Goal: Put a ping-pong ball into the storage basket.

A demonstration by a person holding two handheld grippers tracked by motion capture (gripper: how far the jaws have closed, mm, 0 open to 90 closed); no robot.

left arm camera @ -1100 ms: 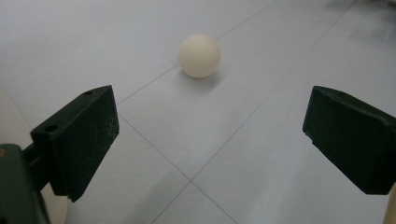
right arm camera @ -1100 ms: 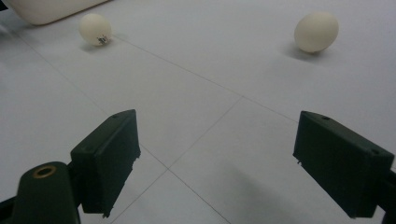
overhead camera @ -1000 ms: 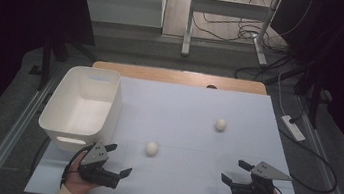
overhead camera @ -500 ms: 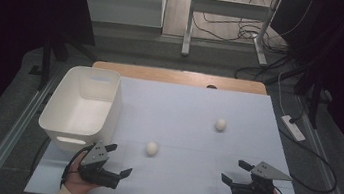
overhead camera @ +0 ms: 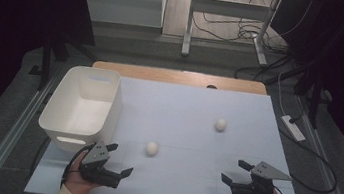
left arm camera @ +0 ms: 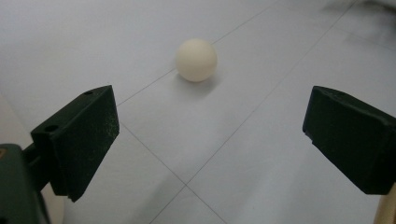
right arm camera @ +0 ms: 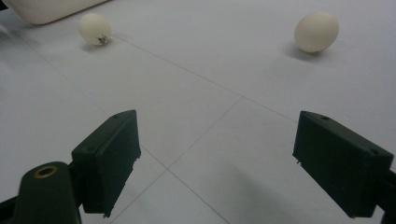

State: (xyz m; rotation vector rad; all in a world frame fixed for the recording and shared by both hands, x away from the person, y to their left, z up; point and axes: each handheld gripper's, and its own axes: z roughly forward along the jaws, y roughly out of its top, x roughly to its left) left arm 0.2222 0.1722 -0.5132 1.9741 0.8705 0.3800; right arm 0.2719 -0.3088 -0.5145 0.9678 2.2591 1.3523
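Jaws wide open on both grippers, nothing held. Left gripper (overhead camera: 118, 160) sits at the near-left of the counter (overhead camera: 188, 109), just beside the front corner of the white bin (overhead camera: 83, 105); right gripper (overhead camera: 234, 172) rests at the near-right. Two pale eggs lie loose on the counter, well apart from each other. Near egg (overhead camera: 152, 148) is ahead and slightly right of the left gripper, near it; in the left gripper view the near egg (left arm camera: 196, 59) sits straight out between the jaw lines, a touch left of centre, no contact. Far egg (overhead camera: 220, 124) lies farther up the counter, ahead and left of the right gripper; in the right gripper view it (right arm camera: 316, 31) shows at upper right, long axis tilted, with the near egg (right arm camera: 95, 28) at upper left by the bin edge. Key relation: left hand is clearly nearer the near egg, and it lies almost on the gripper's own axis, so a short forward reach looks like the likely next move. Right hand likely takes the far egg. Bin interior looks empty.
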